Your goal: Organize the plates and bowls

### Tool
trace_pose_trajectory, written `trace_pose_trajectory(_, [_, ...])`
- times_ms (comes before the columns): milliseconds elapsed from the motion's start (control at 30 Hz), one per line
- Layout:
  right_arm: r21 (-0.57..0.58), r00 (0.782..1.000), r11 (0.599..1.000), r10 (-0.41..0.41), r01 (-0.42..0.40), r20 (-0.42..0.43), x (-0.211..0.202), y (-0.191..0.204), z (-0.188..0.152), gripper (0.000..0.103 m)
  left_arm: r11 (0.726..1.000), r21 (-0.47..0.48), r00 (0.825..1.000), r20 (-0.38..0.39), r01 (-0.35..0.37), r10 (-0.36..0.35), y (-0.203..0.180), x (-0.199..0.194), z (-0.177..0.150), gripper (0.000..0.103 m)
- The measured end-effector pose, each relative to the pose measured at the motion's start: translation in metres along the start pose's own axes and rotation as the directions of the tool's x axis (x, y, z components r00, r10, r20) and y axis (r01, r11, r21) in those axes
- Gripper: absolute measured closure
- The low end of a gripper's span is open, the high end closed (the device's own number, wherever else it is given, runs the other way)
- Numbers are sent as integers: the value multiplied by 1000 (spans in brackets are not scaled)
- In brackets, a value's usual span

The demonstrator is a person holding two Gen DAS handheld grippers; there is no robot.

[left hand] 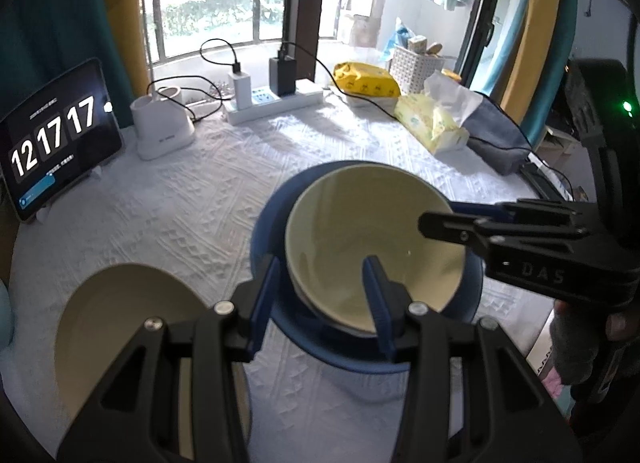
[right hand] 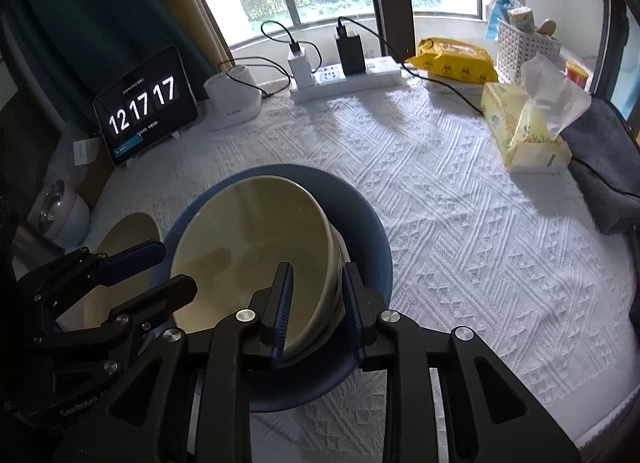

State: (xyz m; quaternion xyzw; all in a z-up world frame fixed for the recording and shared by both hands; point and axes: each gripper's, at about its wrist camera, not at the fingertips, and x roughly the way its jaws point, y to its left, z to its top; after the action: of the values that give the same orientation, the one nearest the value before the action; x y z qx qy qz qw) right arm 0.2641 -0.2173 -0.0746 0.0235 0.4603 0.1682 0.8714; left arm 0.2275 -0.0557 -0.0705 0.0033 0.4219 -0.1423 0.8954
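Sitting tilted inside the round dark-blue plate, the pale cream ceramic bowl leans with its near rim raised. The right claw straddles that rim, one blue pad inside and one outside the wall, closed on the bowl. The left claw stands spread wide at the opposite rim, one finger over the bowl's inside and the other outside it above the plate, gripping nothing. A second cream bowl lies just beside the plate on the left, near the table's edge. The white quilted cloth on the table has open room to the right and beyond the plate. Along the far edge stand a tablet showing a clock, a white power strip and a yellow tissue box.
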Motion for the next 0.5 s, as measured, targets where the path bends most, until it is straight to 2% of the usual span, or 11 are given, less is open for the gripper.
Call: trace_pose_trajectory(500, [-28, 997, 999, -44, 46, 59, -24, -9, -1, 74, 993, -104, 999, 10, -48, 50, 35, -8, -5, 57])
